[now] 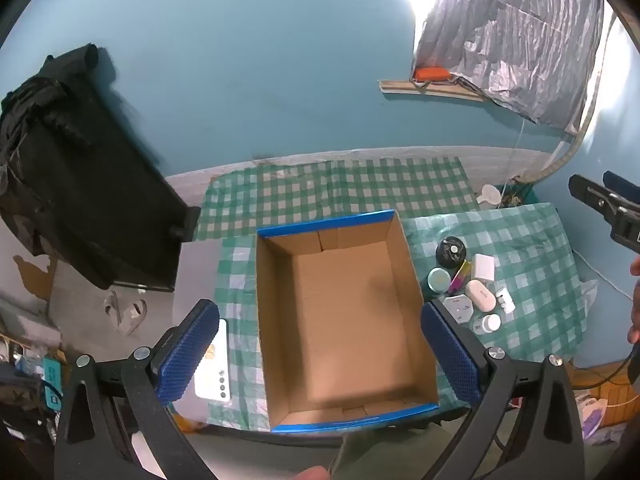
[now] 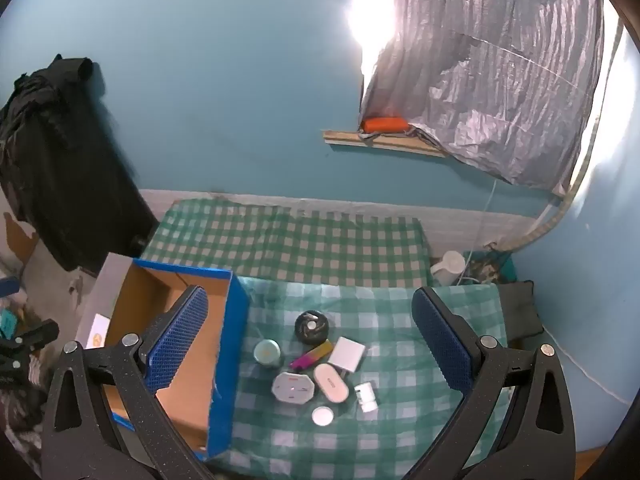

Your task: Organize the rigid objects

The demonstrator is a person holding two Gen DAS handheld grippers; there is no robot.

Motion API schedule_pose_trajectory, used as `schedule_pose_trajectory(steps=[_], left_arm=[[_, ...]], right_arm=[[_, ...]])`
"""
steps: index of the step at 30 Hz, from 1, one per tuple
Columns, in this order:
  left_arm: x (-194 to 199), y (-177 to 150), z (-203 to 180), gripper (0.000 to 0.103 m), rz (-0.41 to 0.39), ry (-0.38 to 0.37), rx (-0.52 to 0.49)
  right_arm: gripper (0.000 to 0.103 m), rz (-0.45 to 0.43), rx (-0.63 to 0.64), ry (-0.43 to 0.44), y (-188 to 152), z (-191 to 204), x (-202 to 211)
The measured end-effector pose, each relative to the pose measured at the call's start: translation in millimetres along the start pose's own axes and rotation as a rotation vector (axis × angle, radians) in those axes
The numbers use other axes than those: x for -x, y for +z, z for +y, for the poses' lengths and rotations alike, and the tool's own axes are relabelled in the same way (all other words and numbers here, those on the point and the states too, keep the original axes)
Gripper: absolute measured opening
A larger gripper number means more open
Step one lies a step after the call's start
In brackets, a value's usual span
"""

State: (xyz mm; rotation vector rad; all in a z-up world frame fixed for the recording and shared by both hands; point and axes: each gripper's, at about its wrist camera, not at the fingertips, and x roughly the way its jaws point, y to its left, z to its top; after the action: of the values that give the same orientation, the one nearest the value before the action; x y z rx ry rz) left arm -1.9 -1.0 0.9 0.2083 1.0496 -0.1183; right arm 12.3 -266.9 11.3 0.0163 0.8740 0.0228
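— Well, what is seen of the things to be sorted?

— Eight small rigid items are clustered on the green-and-white checked cloth [image 2: 400, 312], just right of the open brown cardboard box with blue-taped rim [image 2: 232, 320]. A round black jar with a pale centre [image 2: 312, 327] is placed farthest back. In front of it a round teal tin [image 2: 267, 352], a slim pink-and-yellow lighter-shaped stick [image 2: 311, 354] and a flat white square adapter [image 2: 347, 354] are lined up. Nearer still, a white octagonal plug [image 2: 292, 388], a white oval earbud case [image 2: 331, 382] and a small white clip-like piece [image 2: 366, 397] are found, with a white round-capped bottle [image 2: 322, 416] closest.

— And the box?

— Nothing is seen inside it; its plain cardboard floor is fully exposed in the left wrist view.

— How are the tools held?

— The left gripper [image 1: 320, 354] is spread wide above the box, nothing being gripped between its blue textured pads. The right gripper [image 2: 310, 346] is likewise opened wide, hung over the cluster with nothing clamped.

— Anything else on the surface?

— A white card with a row of dark dots [image 1: 213, 364] is laid left of the box, partly hidden behind the left pad.
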Motion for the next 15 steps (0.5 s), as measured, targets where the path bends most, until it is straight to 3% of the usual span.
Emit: schedule_pose_trajectory(steps=[8,15], left_arm=[[1,3,14,0.102,0.011,-0.058,0.041],[0,2,11,0.102,-0.011,-0.033,0.019]], right_arm=[[0.101,0.01,0.003,0.0,-2,2,-3],[0.101,0.018,-0.003,0.007,-1,5,-6]])
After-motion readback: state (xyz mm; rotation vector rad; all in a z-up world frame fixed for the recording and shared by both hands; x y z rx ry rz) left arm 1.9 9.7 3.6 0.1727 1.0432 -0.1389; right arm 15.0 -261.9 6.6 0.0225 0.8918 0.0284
